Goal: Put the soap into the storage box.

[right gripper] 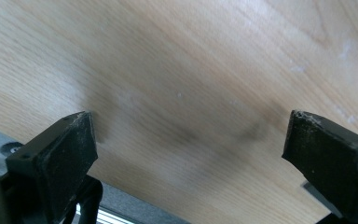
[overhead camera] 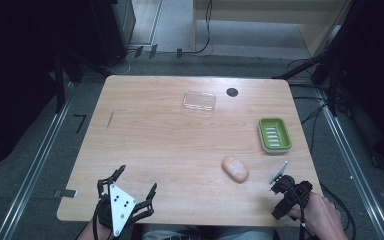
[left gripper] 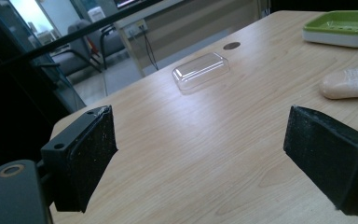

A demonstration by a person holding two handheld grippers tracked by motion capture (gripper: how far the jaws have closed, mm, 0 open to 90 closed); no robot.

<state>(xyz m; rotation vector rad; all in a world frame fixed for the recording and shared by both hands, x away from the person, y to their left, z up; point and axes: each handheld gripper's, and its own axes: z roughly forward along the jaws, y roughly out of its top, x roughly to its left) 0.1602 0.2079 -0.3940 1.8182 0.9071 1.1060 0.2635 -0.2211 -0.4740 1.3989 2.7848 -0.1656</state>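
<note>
A peach bar of soap (overhead camera: 235, 168) (left gripper: 349, 83) lies on the wooden table (overhead camera: 155, 135), front right of centre. Behind it to the right stands a green soap dish (overhead camera: 274, 134) (left gripper: 342, 28) with a ribbed inside and a white base. A clear plastic lid (overhead camera: 199, 101) (left gripper: 200, 70) rests near the far edge. My left gripper (overhead camera: 137, 179) (left gripper: 200, 121) hovers over the front left of the table, open and holding nothing, pointing toward the lid. My right gripper (overhead camera: 281, 189) (right gripper: 190, 126) is at the front right corner, open, tipped down close over bare wood, right of the soap.
A small black round spot (overhead camera: 232, 92) (left gripper: 231, 45) marks the tabletop right of the lid. The table's near edge (right gripper: 135, 205) runs just under the right gripper. Dark stands, cables and metal floor rails (overhead camera: 35, 165) surround the table.
</note>
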